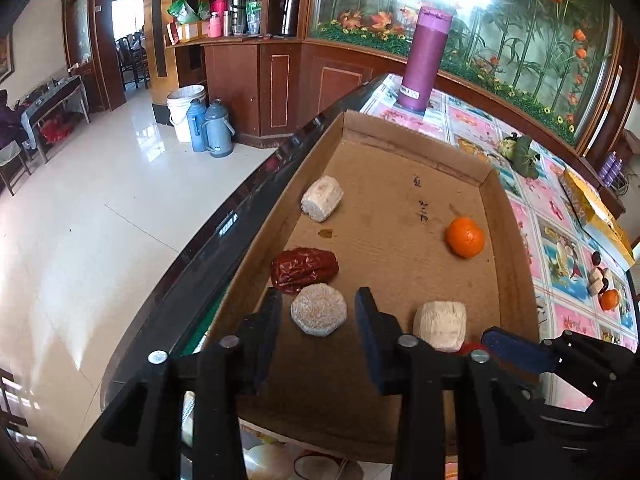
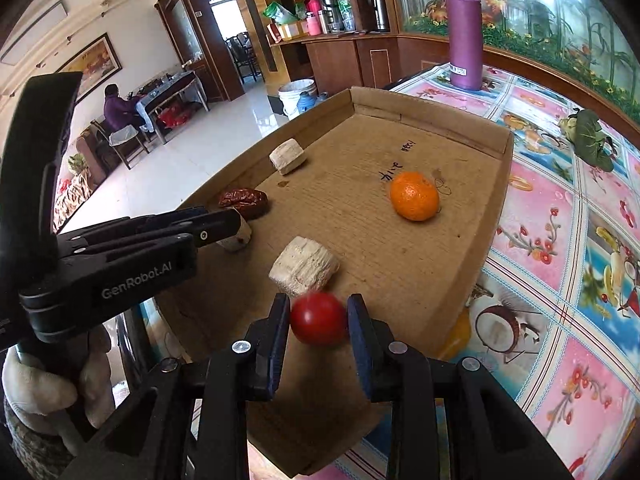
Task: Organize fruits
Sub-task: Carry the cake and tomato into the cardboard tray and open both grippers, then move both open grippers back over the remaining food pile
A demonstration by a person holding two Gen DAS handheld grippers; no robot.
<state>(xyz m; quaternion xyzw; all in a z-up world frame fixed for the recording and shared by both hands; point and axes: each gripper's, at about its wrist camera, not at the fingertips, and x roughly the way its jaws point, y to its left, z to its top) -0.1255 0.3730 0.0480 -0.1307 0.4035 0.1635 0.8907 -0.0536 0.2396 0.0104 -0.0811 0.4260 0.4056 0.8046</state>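
Right wrist view: my right claw (image 2: 319, 318) holds a red tomato (image 2: 318, 319) between its fingers, over the near end of the cardboard tray (image 2: 505, 184) on the worktop (image 2: 560, 216). My left claw (image 1: 318, 316) is wide, straddling a pale round cake (image 1: 318, 309) beside a red date (image 1: 304, 269). An orange (image 2: 414, 196) lies farther in.

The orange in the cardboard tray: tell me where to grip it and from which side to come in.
Grip the orange across its widest middle, coming down from above. It is round and sits alone on the tray floor, apart from the other pieces, though the tray's right wall stands close beside it, so a low sideways approach from there looks blocked. A wide-open gripper should straddle it.
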